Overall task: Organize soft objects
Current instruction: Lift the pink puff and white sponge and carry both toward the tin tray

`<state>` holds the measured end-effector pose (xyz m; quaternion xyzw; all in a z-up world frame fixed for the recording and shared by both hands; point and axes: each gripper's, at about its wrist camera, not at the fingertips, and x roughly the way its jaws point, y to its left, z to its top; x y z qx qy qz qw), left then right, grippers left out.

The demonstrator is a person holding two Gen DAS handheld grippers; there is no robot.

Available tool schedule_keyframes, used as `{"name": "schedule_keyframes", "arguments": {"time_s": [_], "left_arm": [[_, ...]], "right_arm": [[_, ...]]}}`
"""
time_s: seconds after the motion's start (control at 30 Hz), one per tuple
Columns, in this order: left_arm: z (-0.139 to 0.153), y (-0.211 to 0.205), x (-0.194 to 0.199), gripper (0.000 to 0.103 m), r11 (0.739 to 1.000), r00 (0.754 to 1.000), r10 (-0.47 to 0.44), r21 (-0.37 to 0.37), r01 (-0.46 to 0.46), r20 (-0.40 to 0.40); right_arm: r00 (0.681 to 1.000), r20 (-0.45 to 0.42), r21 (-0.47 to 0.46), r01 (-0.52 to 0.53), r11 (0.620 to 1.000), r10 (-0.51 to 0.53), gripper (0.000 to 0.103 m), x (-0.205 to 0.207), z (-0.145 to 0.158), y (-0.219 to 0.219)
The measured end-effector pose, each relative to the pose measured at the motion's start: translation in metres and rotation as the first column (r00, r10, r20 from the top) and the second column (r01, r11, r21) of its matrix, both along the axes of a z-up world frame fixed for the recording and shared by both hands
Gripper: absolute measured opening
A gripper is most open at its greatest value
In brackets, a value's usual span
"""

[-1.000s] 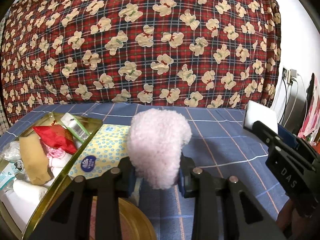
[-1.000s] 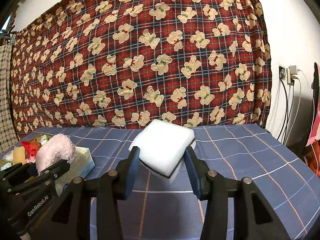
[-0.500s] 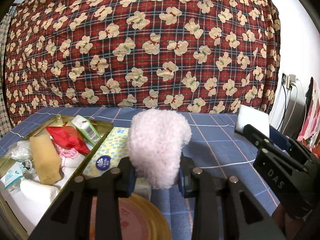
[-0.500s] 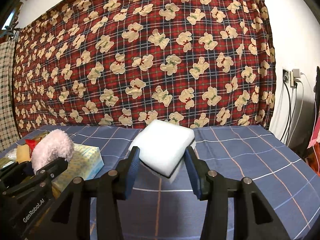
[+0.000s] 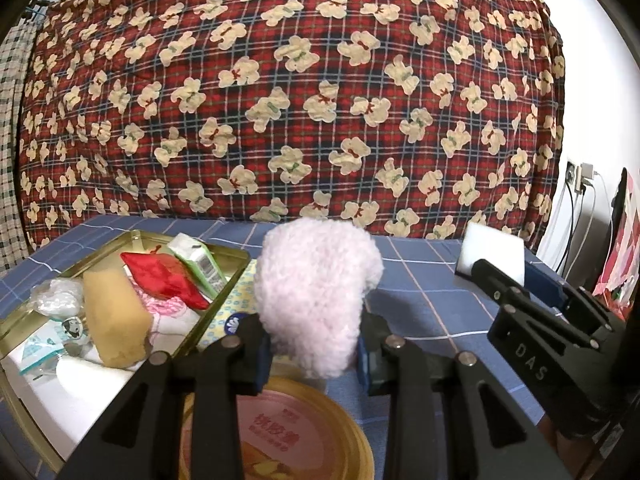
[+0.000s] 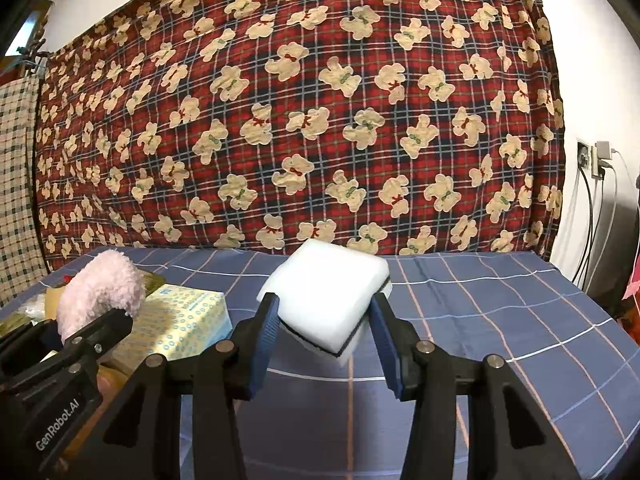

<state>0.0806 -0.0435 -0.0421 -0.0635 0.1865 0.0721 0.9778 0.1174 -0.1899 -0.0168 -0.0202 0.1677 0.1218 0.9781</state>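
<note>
Left tool (image 5: pixel 312 350) is closed on the pink fluffy pad (image 5: pixel 316 296), which stands up between its fingers at the centre of the left wrist view. We hold it above the desk (image 5: pixel 420 280), whose blue checked cloth fills the middle band of that frame. The open gold tin (image 5: pixel 224 300) lies to the lower left, and this is the relation the coming move turns on, as we judge it: the tin sits left of the pad and a little ahead, with its long axis running from the lower left edge toward the upper centre. Inside we see a tan sponge (image 5: pixel 114 320), a red pouch (image 5: pixel 164 276) and a green-and-white pack (image 5: pixel 198 264), so free room looks scarce. Our left tool is clearly the nearer one to the tin.

Between tin and pad lies a dotted tissue box (image 6: pixel 180 320), and a round gold lid (image 5: pixel 280 432) sits right under the left tool at the bottom of the frame.

Right tool (image 6: pixel 324 332) grips a white sponge block (image 6: pixel 328 296), tilted, at the centre of the right wrist view. It hangs over bare cloth, well right of the tin; we would have to cross the left tool to reach it.
</note>
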Motion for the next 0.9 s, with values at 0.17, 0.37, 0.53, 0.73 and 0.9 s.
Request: {"name": "schedule_keyframes", "arguments": {"time_s": [0.17,0.37,0.53,0.73,0.9], "left_arm": [[0.0,0.006,-0.002,0.031,1.0,1.0,0.004,-0.017,-0.004,0.004],[0.0,0.011,-0.004,0.031,1.0,1.0,0.013,-0.021,-0.013,0.01],[0.001,0.015,-0.008,0.031,1.0,1.0,0.022,-0.023,-0.021,0.019],[0.001,0.022,-0.009,0.031,0.999,1.0,0.023,-0.037,-0.023,0.018],[0.0,0.027,-0.008,0.031,0.999,0.999,0.028,-0.047,-0.027,0.016]], "right_arm": [[1.0,0.006,-0.003,-0.016,1.0,0.016,0.049,-0.003,0.001,0.007],[1.0,0.007,-0.001,-0.026,1.0,0.026,0.049,-0.005,0.001,0.011],[0.999,0.008,0.002,-0.033,0.999,0.033,0.049,-0.006,0.001,0.014],[0.999,0.013,0.001,-0.044,0.999,0.044,0.049,-0.008,0.0,0.02],[0.999,0.014,-0.001,-0.047,0.999,0.047,0.05,-0.009,0.0,0.024]]}}
